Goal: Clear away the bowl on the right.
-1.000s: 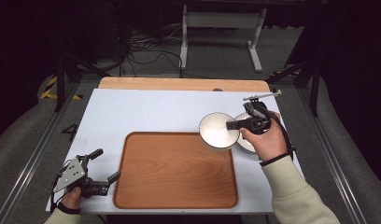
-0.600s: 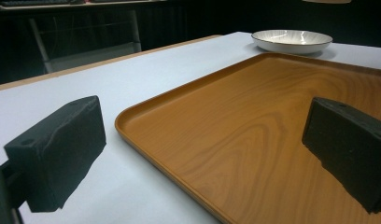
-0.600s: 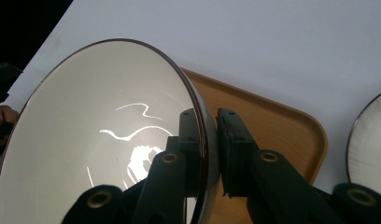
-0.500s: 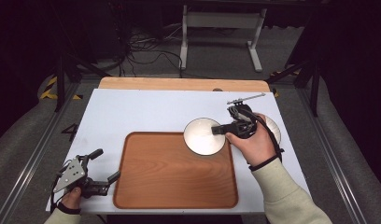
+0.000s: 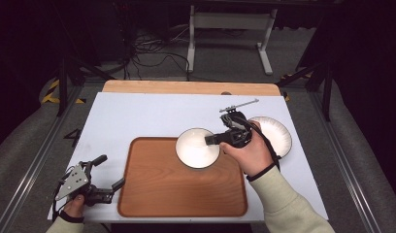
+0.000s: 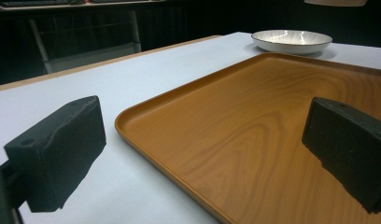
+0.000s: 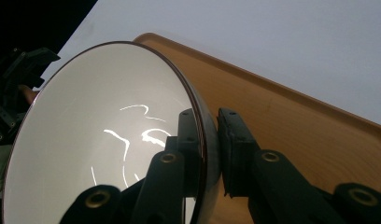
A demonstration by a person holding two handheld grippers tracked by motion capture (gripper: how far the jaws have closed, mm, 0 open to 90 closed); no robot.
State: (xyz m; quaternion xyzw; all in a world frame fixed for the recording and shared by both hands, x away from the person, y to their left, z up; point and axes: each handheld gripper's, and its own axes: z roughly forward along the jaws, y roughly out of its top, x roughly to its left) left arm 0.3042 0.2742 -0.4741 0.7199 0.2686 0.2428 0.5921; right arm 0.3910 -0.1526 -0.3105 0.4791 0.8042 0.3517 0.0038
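Note:
A white bowl (image 5: 196, 148) with a dark rim hangs over the far edge of the wooden tray (image 5: 176, 189). My right gripper (image 5: 209, 141) is shut on the bowl's right rim. In the right gripper view the two pads (image 7: 233, 140) pinch the bowl's (image 7: 104, 140) wall, one inside and one outside, with the tray (image 7: 296, 130) below. My left gripper (image 5: 110, 171) rests open at the tray's near left corner, nothing between its pads. In the left gripper view its jaws (image 6: 207, 149) stand wide apart over the tray's (image 6: 254, 107) left edge.
A second white dish (image 5: 276, 136) sits on the white tabletop (image 5: 138, 116) to the right of the tray, behind my right hand; it shows beyond the tray (image 6: 291, 41) in the left gripper view. Dark floor, cables and a metal stand lie past the table's far edge.
My right gripper has carried the bowl leftward, from beside the second dish to over the tray's far edge. The left gripper has stayed where it was.

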